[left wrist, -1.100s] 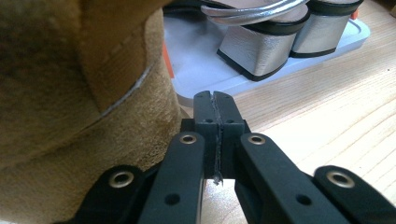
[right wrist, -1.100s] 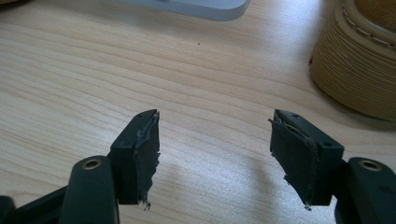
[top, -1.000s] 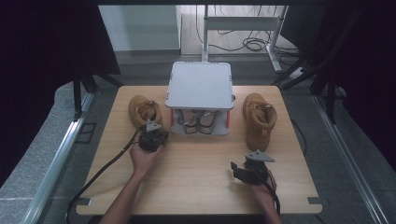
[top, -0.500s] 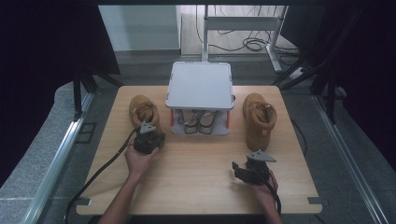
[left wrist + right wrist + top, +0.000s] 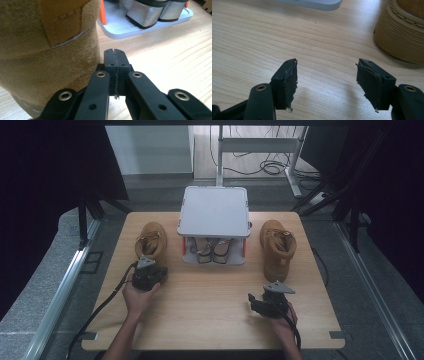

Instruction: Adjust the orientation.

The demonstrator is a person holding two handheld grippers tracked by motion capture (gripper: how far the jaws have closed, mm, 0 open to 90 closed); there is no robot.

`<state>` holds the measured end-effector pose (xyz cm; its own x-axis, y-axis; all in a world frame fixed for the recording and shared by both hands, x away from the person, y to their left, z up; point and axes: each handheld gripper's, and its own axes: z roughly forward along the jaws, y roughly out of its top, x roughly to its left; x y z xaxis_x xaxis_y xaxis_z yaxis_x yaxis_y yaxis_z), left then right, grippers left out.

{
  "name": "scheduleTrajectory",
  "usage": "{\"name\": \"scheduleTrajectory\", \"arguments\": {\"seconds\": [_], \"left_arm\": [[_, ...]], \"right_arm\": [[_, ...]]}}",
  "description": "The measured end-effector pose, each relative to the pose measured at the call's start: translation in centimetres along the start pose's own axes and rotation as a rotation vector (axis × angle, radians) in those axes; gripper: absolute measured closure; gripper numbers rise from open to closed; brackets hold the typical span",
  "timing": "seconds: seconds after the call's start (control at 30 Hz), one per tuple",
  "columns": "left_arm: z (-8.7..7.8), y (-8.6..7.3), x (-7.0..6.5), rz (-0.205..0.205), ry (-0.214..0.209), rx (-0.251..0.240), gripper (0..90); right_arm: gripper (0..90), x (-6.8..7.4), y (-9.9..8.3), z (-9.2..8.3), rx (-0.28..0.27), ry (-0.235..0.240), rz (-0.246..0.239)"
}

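Two tan suede boots stand on the wooden table (image 5: 210, 300): the left boot (image 5: 152, 242) and the right boot (image 5: 277, 247), either side of a grey rack (image 5: 215, 212). My left gripper (image 5: 150, 270) is shut with nothing between its jaws, right at the heel of the left boot. In the left gripper view the closed tips (image 5: 115, 56) sit beside the boot's suede heel (image 5: 47, 50). My right gripper (image 5: 257, 302) rests near the front edge, open and empty. Its pads (image 5: 290, 80) stand wide apart over bare wood, with the right boot's ribbed sole (image 5: 399, 42) ahead to the right.
The grey rack has a flat lid and orange posts, and holds a pair of shoes (image 5: 212, 251) on its lower shelf. Their grey heels (image 5: 147, 13) show behind the left boot. Metal rails run along both table sides. Cables trail from each gripper toward the front edge.
My left hand has slid its shut gripper leftward and slightly nearer, from the boot's right side to its heel. The right gripper has stayed put.
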<state>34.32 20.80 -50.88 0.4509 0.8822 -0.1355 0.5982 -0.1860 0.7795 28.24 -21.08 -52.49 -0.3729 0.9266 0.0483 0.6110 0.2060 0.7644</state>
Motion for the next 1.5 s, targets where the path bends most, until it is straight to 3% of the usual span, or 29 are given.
{"name": "scheduleTrajectory", "arguments": {"seconds": [0.83, 1.13, 1.4, 1.5], "left_arm": [[-3.7, -2.0, 3.9, -0.087, 0.038, 0.002, 89.8], [-4.9, -2.8, 6.3, -0.159, 0.080, -0.023, 89.8], [-4.8, -2.9, 6.0, -0.150, 0.070, -0.021, 88.7], [-5.3, -2.6, 5.7, -0.141, 0.066, -0.052, 88.6]], "right_arm": [[32.9, 0.0, -0.1, 0.2, 0.007, -0.002, -0.004], [32.9, -0.1, -0.1, 0.2, 0.008, -0.005, -0.006], [32.9, -0.1, -0.1, 0.2, 0.007, -0.004, -0.006], [33.6, -0.1, 0.0, 0.1, -0.001, -0.008, -0.002]]}}
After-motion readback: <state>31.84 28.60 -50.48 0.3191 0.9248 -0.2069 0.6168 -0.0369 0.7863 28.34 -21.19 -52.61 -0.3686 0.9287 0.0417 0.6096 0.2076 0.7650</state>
